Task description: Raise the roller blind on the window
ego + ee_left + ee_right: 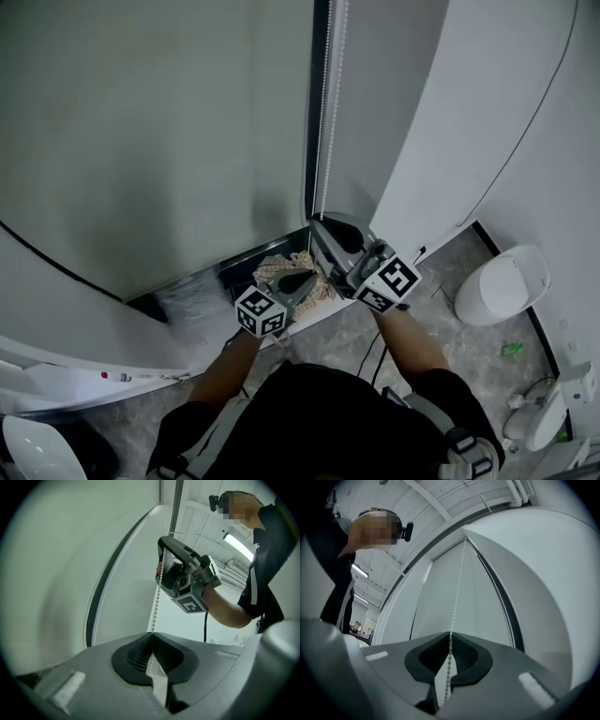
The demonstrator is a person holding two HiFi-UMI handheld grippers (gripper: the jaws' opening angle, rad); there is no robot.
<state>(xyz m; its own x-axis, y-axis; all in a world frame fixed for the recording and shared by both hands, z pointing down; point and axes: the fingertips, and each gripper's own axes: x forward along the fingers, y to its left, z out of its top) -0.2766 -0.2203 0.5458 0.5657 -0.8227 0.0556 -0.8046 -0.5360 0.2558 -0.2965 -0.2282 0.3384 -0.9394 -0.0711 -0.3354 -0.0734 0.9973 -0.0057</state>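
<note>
my left gripper (151,641) is clenched on the bead chain (155,606), and my right gripper (450,644) is clamped on it too, higher up. the chain hangs along the dark window frame (309,112), just right of the lowered roller blind (159,122).

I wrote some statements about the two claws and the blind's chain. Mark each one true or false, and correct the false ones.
1. The right claw is shut on the bead chain. True.
2. The left claw is open and empty. False: it is shut on the same chain.
3. The right claw grips the chain higher than the left claw. True.
4. A red scrap lies on the floor. False: the scrap on the floor is green.
</note>
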